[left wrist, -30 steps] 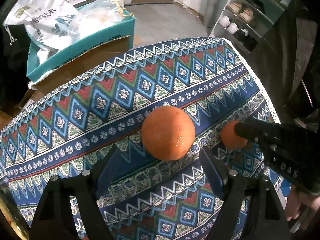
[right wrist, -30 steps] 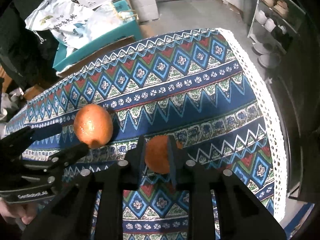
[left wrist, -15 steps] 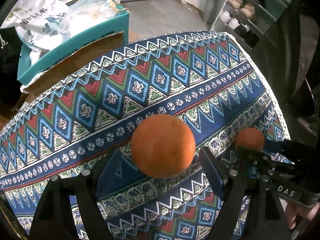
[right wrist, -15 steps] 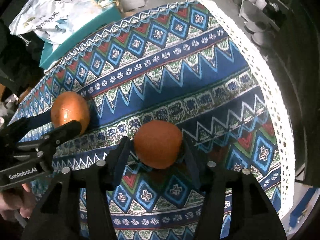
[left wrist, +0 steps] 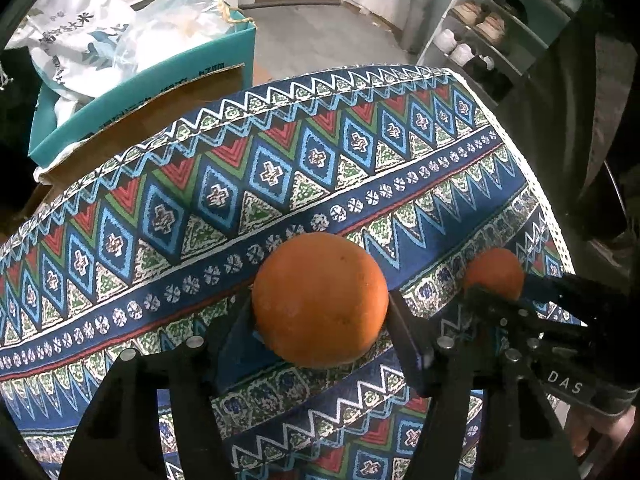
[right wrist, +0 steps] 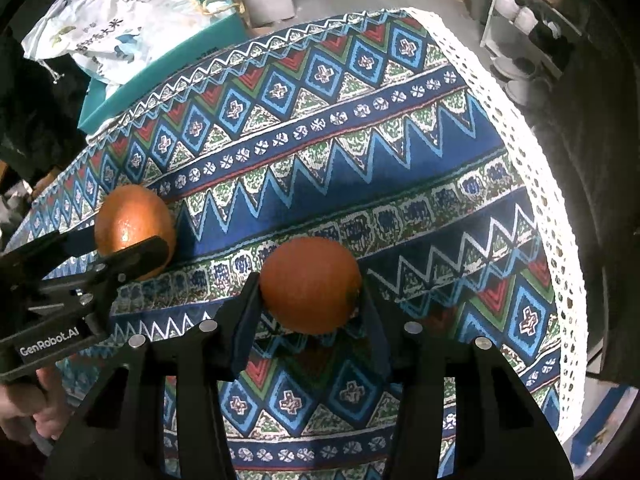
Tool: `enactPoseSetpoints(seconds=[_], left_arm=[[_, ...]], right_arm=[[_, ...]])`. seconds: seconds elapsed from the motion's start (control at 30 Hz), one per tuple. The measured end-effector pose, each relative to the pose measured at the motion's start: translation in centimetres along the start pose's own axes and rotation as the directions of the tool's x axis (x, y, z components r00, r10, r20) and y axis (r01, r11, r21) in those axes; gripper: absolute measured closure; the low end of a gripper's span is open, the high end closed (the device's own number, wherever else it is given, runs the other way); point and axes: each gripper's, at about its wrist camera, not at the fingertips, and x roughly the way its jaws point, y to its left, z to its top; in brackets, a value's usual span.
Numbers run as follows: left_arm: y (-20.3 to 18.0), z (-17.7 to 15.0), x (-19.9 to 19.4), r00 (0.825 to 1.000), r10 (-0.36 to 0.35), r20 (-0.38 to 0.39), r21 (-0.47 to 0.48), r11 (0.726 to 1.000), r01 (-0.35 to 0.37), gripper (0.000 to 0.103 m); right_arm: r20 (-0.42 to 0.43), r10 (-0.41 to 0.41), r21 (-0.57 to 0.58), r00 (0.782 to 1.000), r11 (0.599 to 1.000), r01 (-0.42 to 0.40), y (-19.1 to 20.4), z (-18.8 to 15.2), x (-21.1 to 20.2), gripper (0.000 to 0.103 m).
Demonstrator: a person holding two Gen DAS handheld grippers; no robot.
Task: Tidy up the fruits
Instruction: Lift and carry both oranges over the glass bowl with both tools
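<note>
The left gripper, jaws just closing, clamps one orange. The right gripper grips a second orange. Both fruits sit low over the cloth, near each other. Risks: round skin slipping from the pads; grippers colliding.

Both wrist fisheyes look steeply down, close over the blue patterned tablecloth; each also catches the other's round orange fruit.
</note>
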Motion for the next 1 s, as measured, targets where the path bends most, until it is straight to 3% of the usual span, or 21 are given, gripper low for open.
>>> enactPoseSetpoints(seconds=[0.37, 1.0], left_arm=[[2.7, -2.6, -2.4, 1.0, 0.008, 0.011, -0.051, 0.999, -0.007, 0.037], [5.6, -4.9, -11.4, 0.986, 0.098, 0.131, -0.07, 0.994, -0.089, 0.037]], right_arm=[[0.065, -0.011, -0.065, 0.998, 0.998, 0.015, 1.8, 0.2, -2.3, 0.056], [0.169, 0.065, -0.193, 0.983, 0.981, -0.031, 7.7, 0.4, -7.8, 0.056]])
